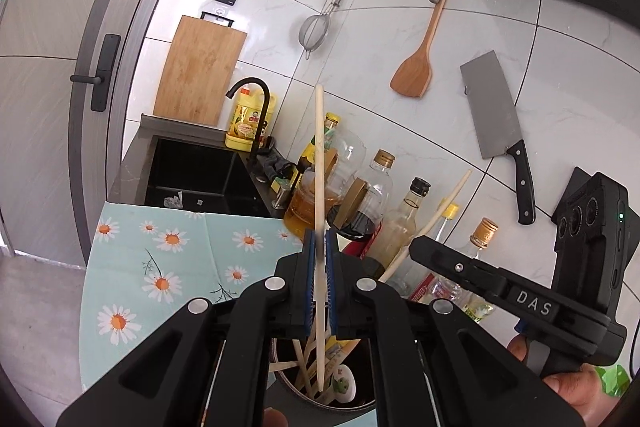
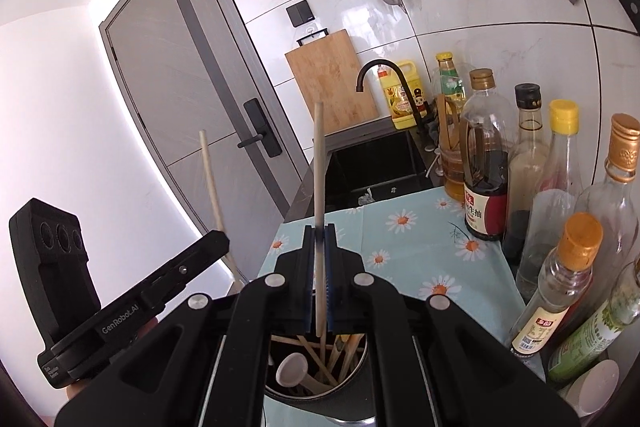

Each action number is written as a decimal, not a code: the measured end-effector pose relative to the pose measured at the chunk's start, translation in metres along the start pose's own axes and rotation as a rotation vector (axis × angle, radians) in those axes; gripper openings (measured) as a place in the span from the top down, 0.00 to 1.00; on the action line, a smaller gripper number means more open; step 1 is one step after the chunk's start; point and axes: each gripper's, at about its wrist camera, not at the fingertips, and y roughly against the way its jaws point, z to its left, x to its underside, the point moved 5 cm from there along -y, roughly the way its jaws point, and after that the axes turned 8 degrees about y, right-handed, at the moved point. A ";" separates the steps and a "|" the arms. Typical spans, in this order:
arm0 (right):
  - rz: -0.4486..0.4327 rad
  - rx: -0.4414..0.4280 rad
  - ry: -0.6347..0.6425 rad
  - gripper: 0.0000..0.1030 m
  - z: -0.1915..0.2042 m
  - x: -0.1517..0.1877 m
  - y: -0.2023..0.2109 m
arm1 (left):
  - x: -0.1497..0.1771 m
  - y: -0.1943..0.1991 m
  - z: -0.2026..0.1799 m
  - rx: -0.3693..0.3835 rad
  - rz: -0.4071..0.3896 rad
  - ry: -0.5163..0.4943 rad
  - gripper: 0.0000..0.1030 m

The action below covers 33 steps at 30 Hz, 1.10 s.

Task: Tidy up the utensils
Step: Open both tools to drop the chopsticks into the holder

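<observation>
While each gripper clamps one chopstick upright between its pads, the left gripper and the right gripper both hang right above the dark utensil pot, so each stick's lower end points straight into it.

cloth: pale blue, white daisies | chopstick: cream
</observation>
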 end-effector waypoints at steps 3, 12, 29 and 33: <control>0.013 -0.005 0.008 0.94 0.005 0.003 -0.001 | 0.001 -0.001 -0.002 -0.004 0.005 -0.006 0.95; 0.028 -0.008 -0.006 0.78 0.008 0.004 0.002 | 0.003 0.007 -0.001 -0.006 0.015 -0.006 0.95; 0.024 0.040 0.001 0.57 0.013 0.008 0.043 | 0.010 0.056 -0.008 -0.023 0.030 -0.051 0.95; 0.029 0.056 0.034 0.48 0.017 0.019 0.069 | 0.019 0.080 -0.005 -0.021 0.041 -0.058 0.74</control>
